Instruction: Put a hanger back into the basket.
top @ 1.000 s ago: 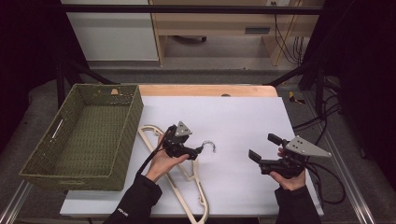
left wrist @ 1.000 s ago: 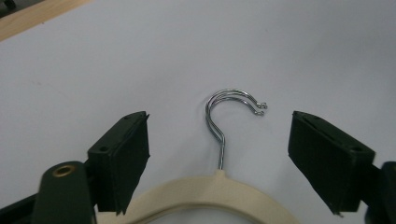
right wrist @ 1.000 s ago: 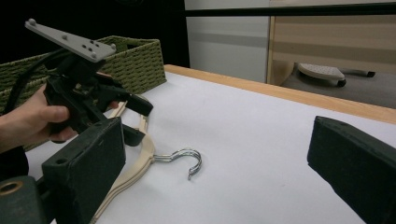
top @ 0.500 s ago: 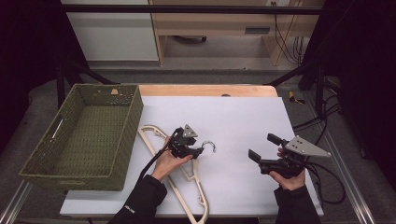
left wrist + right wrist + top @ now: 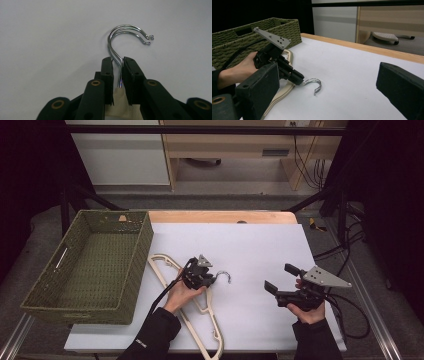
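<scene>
Left tool (image 5: 118,65) has dropped onto the hanger hooks (image 5: 125,35), jaws just closing, pinching both wires — thin chrome, could slip. Right tool (image 5: 281,281) wide, idle over the bench (image 5: 260,245).

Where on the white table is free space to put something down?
Free: the white table between the hangers and the right tool, and the far strip toward the wooden edge. The basket is empty. Crowded: beside the basket, where the left tool grips the hooks.
</scene>
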### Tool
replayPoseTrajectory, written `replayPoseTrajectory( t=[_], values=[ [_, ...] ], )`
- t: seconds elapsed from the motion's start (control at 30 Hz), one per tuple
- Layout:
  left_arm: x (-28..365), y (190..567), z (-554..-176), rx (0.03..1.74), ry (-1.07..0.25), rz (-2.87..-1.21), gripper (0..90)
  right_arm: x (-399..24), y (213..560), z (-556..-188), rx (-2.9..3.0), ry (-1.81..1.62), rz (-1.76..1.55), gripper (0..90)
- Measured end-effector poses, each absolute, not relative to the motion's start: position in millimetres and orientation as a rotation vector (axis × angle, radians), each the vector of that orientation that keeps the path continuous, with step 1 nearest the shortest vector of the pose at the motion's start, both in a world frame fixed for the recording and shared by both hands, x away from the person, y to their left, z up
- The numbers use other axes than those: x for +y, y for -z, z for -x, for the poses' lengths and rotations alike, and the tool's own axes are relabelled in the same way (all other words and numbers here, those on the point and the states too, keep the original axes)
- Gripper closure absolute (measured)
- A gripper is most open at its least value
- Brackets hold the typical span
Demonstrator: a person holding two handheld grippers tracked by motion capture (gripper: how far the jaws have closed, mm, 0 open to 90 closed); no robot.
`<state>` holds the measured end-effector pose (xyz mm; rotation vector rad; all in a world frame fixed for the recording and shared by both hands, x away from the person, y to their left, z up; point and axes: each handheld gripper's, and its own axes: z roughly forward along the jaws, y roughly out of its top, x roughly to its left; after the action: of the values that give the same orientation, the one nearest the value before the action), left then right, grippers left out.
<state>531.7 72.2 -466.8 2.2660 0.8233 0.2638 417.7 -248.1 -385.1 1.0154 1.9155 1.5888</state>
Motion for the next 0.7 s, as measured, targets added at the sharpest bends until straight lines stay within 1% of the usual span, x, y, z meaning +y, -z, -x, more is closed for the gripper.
replayPoseTrajectory(
  t=[0.23, 0.5, 0.7],
  values=[
    [71, 467, -531, 0.814, -0.247, -2.279, 86.6, -248, 386, -418, 1.927, -1.587, -1.007, 5.2],
    [71, 465, -529, 0.787, -0.275, -2.288, 87.7, -244, 388, -420, 1.948, -1.587, -1.004, 5.6],
    [76, 454, -523, 0.742, -0.300, -2.278, 88.5, -235, 392, -421, 1.984, -1.602, -1.008, 6.9]
  ],
)
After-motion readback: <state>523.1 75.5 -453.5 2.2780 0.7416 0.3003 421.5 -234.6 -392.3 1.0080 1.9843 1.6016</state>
